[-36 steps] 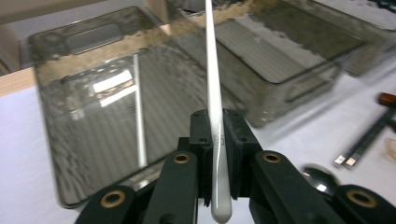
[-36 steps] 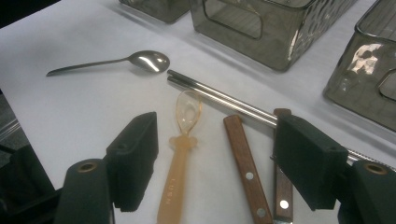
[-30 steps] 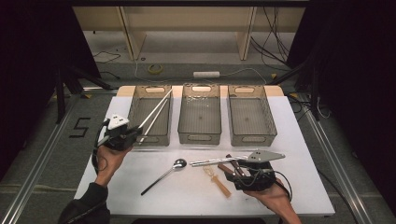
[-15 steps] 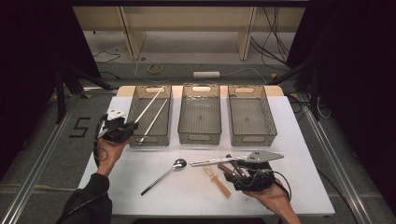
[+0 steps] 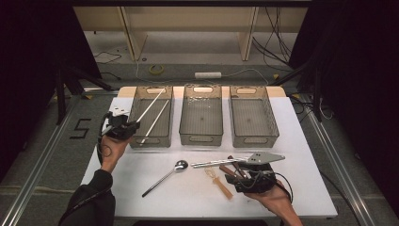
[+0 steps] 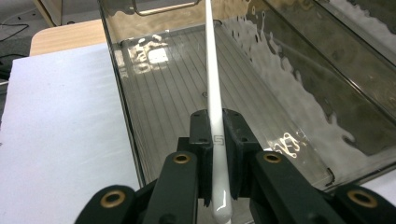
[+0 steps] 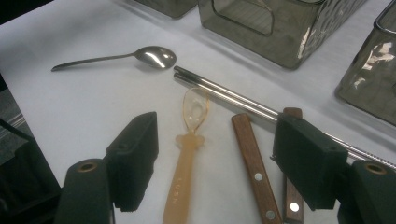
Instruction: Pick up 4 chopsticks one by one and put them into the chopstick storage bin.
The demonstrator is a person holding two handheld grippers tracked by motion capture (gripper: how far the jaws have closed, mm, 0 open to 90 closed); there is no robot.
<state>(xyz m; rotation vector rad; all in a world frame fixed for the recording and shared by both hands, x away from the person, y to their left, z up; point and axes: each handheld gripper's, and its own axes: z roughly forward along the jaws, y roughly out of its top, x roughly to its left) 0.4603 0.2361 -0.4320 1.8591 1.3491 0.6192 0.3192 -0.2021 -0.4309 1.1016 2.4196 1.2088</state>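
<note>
Over the left bin (image 5: pixel 151 123), the left gripper (image 5: pixel 126 128) holds one white chopstick (image 6: pixel 215 116), clamped by its thick end between the closed jaws, tip running forward and upward above the ribbed bin floor. Compared with a second ago, when both white sticks fanned out from this gripper, only one is now in the jaws; in the high view the second white chopstick (image 5: pixel 155 121) lies inside the same bin, slanted along its floor, apart from the held one. Half a second ago the two sticks were already separating. Reading: first stick delivered, second likely to follow into that bin, since it is already poised above it. Right gripper (image 5: pixel 240 178) has hardly shifted across the three high views; it rests low near the front edge of the table (image 5: pixel 301 188), jaws spread wide and holding nothing. Between and ahead of those jaws lie the translucent amber spoon (image 7: pixel 187 154) and two wooden-handled pieces (image 7: pixel 254 170), with the pair of steel chopsticks (image 7: pixel 224 95) just beyond and the metal spoon (image 7: pixel 149 56) farther off. Middle bin (image 5: pixel 201 115) and right bin (image 5: pixel 251 117) look empty. Sorting judged early: five loose utensils not yet binned.
</note>
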